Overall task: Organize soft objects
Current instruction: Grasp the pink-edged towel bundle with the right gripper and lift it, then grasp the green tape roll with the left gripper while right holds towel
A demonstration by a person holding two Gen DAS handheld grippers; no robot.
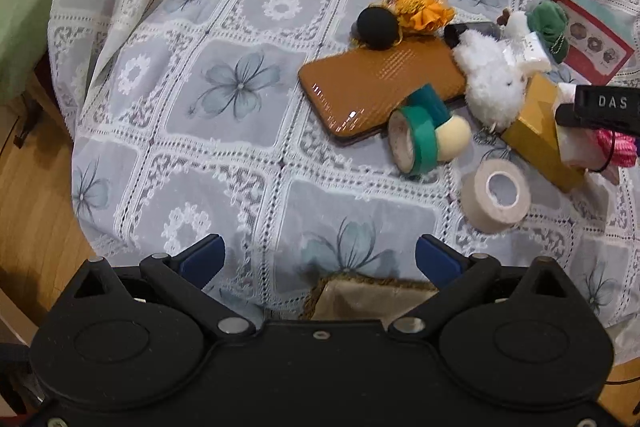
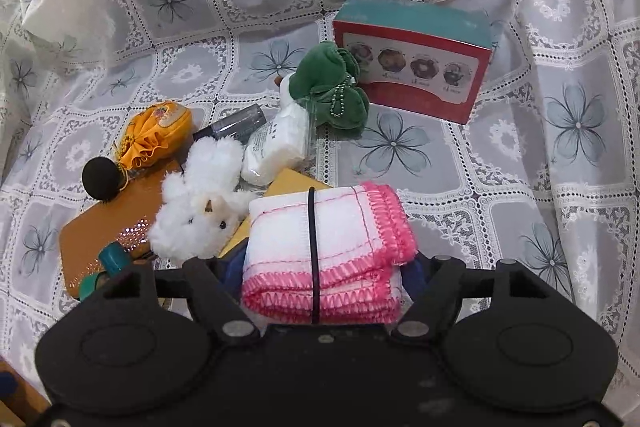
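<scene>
My right gripper is shut on a folded white cloth with pink edging, bound by a black band; it also shows at the right edge of the left wrist view. A white plush toy lies just left of it, also in the left wrist view. A green plush, an orange pouch, a black foam ball and a white packet lie behind. My left gripper is open and empty above a lined basket.
On the lace tablecloth lie an orange flat case, green tape rolls, a beige tape roll, a yellow box and a red and teal box. Wooden floor lies left.
</scene>
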